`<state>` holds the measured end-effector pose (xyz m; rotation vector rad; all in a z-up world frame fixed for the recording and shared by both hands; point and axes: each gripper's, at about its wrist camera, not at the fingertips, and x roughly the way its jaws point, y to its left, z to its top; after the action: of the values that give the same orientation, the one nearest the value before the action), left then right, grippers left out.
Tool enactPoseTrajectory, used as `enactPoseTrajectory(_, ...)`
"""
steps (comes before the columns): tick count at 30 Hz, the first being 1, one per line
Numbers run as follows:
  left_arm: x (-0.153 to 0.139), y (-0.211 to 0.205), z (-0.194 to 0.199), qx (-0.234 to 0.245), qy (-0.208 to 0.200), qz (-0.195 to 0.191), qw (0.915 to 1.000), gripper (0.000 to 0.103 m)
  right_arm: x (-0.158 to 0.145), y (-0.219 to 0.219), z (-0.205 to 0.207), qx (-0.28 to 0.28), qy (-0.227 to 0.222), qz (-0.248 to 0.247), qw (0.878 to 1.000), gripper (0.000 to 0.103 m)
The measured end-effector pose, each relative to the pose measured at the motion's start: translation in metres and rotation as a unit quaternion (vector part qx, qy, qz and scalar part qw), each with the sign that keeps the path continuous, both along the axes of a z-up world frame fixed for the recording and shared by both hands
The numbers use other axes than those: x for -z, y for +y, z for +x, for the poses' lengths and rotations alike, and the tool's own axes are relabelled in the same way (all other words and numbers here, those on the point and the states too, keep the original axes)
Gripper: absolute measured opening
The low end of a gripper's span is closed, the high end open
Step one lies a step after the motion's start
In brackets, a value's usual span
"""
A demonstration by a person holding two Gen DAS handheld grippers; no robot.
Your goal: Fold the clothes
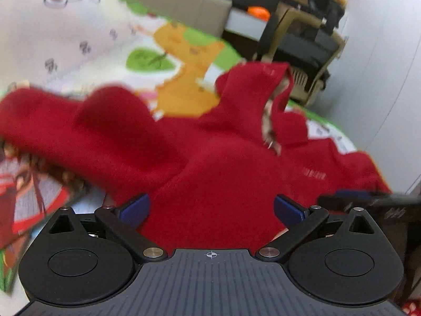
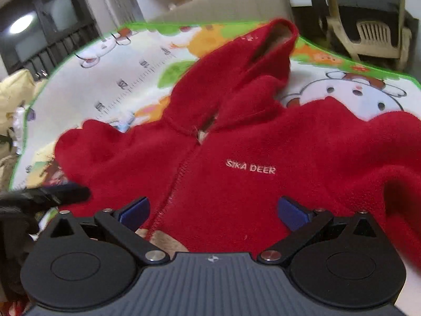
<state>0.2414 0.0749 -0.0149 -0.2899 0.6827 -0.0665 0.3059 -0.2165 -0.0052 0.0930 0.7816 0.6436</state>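
A red fleece hoodie (image 2: 236, 158) lies front-up on a cartoon-printed play mat (image 2: 105, 84), filling the centre and lower half of both views. Its hood (image 2: 257, 52) points to the upper middle of the right wrist view, partly standing up instead of lying flat. The zip runs down the centre-left of that view, and small stitched lettering sits just right of it. One sleeve (image 1: 65, 126) bunches across the left of the left wrist view; the other sleeve (image 2: 368, 144) ripples across the right of the right wrist view.

The left claw (image 1: 210, 208) is spread wide at the bottom of its frame, with red fleece between its blue pads but nothing pinched. The right claw (image 2: 213, 210) is also spread wide, over the hem near the zip, gripping nothing. Each claw shows as a dark blur at the lower edge of the other's view.

Likely troubles, judged from this layout: the fleece looks thick and soft, so a shallow pinch could catch only the top layer and pull the front open at the zip. The left wrist view is blurred, which makes aiming harder. The rumpled sleeves and raised hood could fold in crooked if not smoothed first. With both claws close together at the hem, they could bump each other.
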Motion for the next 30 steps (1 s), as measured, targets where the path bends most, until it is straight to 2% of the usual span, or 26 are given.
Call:
enactPoseTrajectory(4, 0.009, 0.002, -0.009, 0.017, -0.009, -0.003, 0.9998, 0.103, 0.001, 0.003, -0.002, -0.005, -0.001, -0.011, 1.000, 0.103)
enactPoseTrajectory(8, 0.009, -0.009, -0.005, 0.030, 0.006, 0.037, 0.9988, 0.103, 0.002, 0.013, -0.006, -0.013, -0.016, -0.040, 0.999, 0.103)
enactPoseTrajectory(10, 0.007, -0.013, -0.004, 0.038, 0.013, 0.054, 0.9978, 0.103, -0.001, 0.013, -0.004, -0.013, -0.017, -0.036, 0.999, 0.103)
enactPoseTrajectory(12, -0.001, 0.000, -0.007, 0.034, 0.015, 0.018, 0.9991, 0.103, -0.001, 0.010, -0.003, -0.012, -0.017, -0.026, 0.999, 0.103)
enactPoseTrajectory(13, -0.006, 0.011, -0.008, 0.023, 0.011, -0.013, 0.9996, 0.103, -0.001, 0.008, -0.003, -0.011, -0.015, -0.018, 1.000, 0.103)
enactPoseTrajectory(14, -0.013, 0.032, -0.010, -0.011, -0.003, -0.061, 0.9981, 0.103, -0.001, 0.005, -0.002, -0.010, -0.014, -0.009, 1.000, 0.103)
enactPoseTrajectory(15, -0.019, 0.055, -0.012, -0.067, -0.017, -0.093, 0.9933, 0.103, -0.001, 0.002, -0.002, -0.008, -0.012, 0.000, 1.000, 0.103)
enactPoseTrajectory(16, -0.024, 0.075, -0.013, -0.132, -0.031, -0.095, 0.9862, 0.103, -0.001, 0.001, -0.002, -0.008, -0.011, 0.004, 1.000, 0.103)
enactPoseTrajectory(18, -0.027, 0.105, -0.013, -0.241, -0.053, -0.064, 0.9670, 0.103, -0.002, 0.001, -0.002, -0.008, -0.012, 0.003, 1.000, 0.103)
enactPoseTrajectory(21, -0.017, 0.144, 0.000, -0.359, -0.034, -0.043, 0.9318, 0.100, -0.001, 0.002, -0.001, -0.008, -0.013, 0.003, 1.000, 0.103)
enactPoseTrajectory(22, -0.010, 0.153, 0.007, -0.370, -0.020, -0.052, 0.9274, 0.088, -0.001, 0.001, -0.001, -0.008, -0.012, 0.005, 1.000, 0.103)
enactPoseTrajectory(23, -0.005, 0.160, 0.015, -0.372, -0.007, -0.054, 0.9265, 0.065, -0.001, 0.001, -0.001, -0.008, -0.012, 0.007, 1.000, 0.103)
enactPoseTrajectory(27, -0.001, 0.157, 0.035, -0.385, -0.002, 0.019, 0.9229, 0.048, -0.001, -0.001, 0.000, -0.008, -0.010, 0.018, 1.000, 0.103)
enactPoseTrajectory(28, -0.003, 0.153, 0.038, -0.381, -0.007, 0.033, 0.9238, 0.026, -0.001, -0.003, 0.001, -0.008, -0.010, 0.023, 1.000, 0.103)
enactPoseTrajectory(29, -0.009, 0.144, 0.040, -0.372, -0.019, 0.052, 0.9264, 0.019, -0.001, -0.005, 0.001, -0.008, -0.007, 0.033, 0.999, 0.103)
enactPoseTrajectory(30, -0.014, 0.136, 0.042, -0.363, -0.031, 0.072, 0.9284, 0.017, -0.001, -0.008, 0.002, -0.007, -0.005, 0.043, 0.999, 0.103)
